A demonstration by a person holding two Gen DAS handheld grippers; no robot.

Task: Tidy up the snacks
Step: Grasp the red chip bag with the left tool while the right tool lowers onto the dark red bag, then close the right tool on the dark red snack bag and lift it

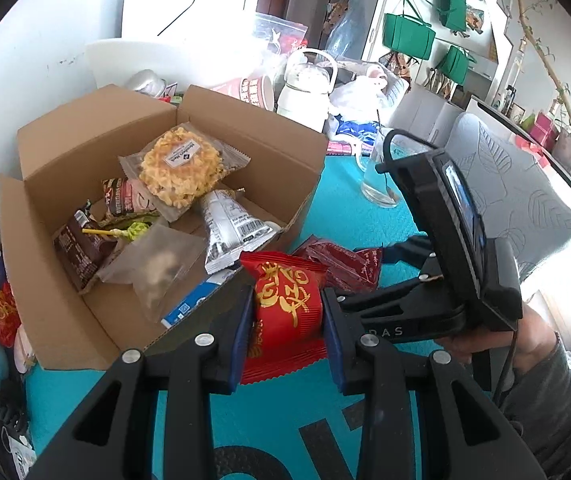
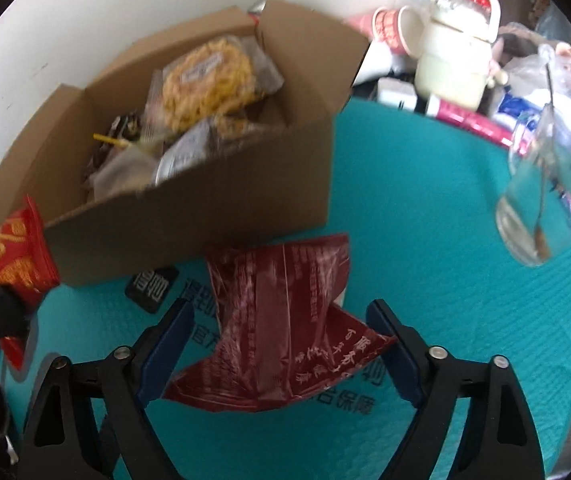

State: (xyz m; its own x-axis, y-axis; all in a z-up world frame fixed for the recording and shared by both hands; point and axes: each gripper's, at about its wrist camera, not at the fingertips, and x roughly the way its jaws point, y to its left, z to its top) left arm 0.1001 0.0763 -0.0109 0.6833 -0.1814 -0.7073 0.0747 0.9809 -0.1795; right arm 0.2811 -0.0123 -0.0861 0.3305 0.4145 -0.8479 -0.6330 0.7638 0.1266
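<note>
**Red packet gripped in your left claw, dark red one between the open right fingers**

Your left claw is clamped on a bright red snack packet with gold lettering; its blue pads press on both sides of the wrapper, and the packet is held just beside the near wall of the cardboard box, by its front corner. In the right wrist view the same packet shows at the left edge, against the box's outer wall.

Your right claw stands wide, jaws apart. A dark red snack packet lies crumpled on the teal mat that covers the counter, between the two fingers. The left pad looks to be at its edge and the right pad sits close to its corner, but neither squeezes it. That packet lies just in front of the box.

The box is open, flaps up, and already holds a round yellow cracker pack, a silver pouch, a clear bag and dark wrappers. A glass with a spoon stands well to the right on the mat, with a cream kettle beyond it
</note>
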